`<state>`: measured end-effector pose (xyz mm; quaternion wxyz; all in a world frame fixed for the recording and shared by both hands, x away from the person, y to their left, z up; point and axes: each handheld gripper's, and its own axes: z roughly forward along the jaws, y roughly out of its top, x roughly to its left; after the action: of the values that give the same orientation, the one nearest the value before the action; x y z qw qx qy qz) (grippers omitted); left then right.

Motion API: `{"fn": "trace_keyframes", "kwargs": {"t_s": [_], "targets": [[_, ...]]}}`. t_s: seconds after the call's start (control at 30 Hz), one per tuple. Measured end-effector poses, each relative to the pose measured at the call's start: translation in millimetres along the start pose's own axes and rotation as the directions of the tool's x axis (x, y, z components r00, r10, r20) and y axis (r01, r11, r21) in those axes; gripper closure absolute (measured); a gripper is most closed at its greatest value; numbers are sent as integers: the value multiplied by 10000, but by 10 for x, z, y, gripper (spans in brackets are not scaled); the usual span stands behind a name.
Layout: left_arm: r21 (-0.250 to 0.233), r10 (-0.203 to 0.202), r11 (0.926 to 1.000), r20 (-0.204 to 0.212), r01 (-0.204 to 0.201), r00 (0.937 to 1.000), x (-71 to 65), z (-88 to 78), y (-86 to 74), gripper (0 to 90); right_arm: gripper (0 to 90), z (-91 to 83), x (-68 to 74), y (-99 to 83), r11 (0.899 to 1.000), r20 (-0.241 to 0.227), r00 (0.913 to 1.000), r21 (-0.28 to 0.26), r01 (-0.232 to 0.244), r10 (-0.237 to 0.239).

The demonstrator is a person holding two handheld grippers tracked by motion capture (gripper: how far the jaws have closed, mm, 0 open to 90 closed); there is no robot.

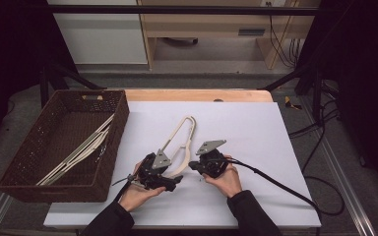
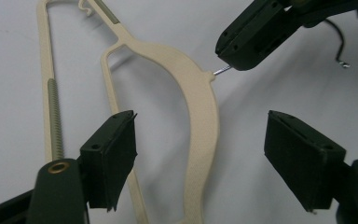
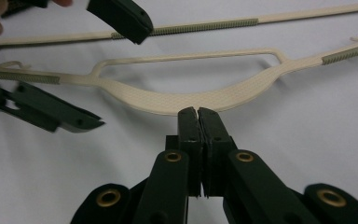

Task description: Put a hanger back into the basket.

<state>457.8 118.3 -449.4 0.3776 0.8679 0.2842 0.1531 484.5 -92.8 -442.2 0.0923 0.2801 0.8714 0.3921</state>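
The right tool [image 3: 198, 112] has its jaws pressed together on the short metal stub that sticks out of the hanger's neck; in the left gripper view that stub [image 2: 222, 70] runs from the cream body into the closed black tip. The left tool [image 2: 200, 158] has its jaws wide apart, one on each side of the hanger's curved shoulder, neither touching it. The cream hanger [image 1: 179, 142] lies flat on the white bench [image 1: 256, 137], its long loop reaching toward 12 o'clock and its broad shoulder at 6 o'clock between the two hands.

The step in hand looks like taking hold of the hanger with both tools: the right has its pinch, the left is placed but not closed. The next move probably calls for the left jaws to close squarely on the shoulder, then a level lift toward 9 o'clock, where the brown wicker basket [image 1: 27, 147] already holds other hangers [image 1: 81, 150]. The stub grip is thin, so the hanger could pivot.
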Motion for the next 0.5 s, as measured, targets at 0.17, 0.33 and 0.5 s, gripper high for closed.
{"fn": "trace_keyframes", "kwargs": {"t_s": [0.17,0.33,0.5], "targets": [[392,81,9992,95,-85,9999,-11,75,-12,329,891,-47,56,55,9999,93,9999,-64,88,-87],[606,175,9980,129,-183,9998,-21,97,-9,438,891,-87,73,80,9998,55,10000,-170,71,-70],[712,263,9971,2,-262,9997,-38,106,13,553,891,-128,76,98,9997,-25,9999,-210,127,-128]]}}
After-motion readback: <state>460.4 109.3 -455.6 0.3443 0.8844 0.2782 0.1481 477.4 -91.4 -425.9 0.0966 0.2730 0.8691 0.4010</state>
